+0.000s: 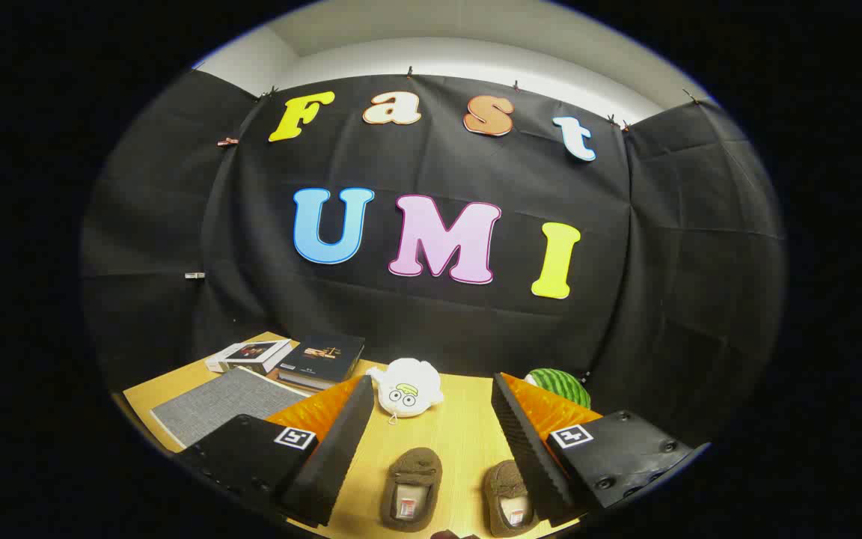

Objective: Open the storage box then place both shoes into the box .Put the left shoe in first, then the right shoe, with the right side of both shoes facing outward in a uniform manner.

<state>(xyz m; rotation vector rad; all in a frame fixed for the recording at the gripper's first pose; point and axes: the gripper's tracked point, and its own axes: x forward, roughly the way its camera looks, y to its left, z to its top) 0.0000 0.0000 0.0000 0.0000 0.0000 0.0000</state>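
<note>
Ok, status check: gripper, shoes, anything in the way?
Gripper open, holding nothing. Two brown shoes on table between its fingers, untouched. White plush toy just beyond them.

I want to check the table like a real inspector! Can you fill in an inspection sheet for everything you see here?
Surface: wooden table, with a grey mat lying to one side.
Job's things: two brown shoes, one between the fingers, the other right beside one finger. Storage box: nothing seen.
Clutter: white plush toy beyond the fingers, a green striped ball, a dark book and a lighter book near the mat.
Gripper: gripper open, fingers spread wide above the table, holding nothing.
Cables: nothing seen.
Surroundings: black cloth wall behind the table, pale wall above it.
</note>
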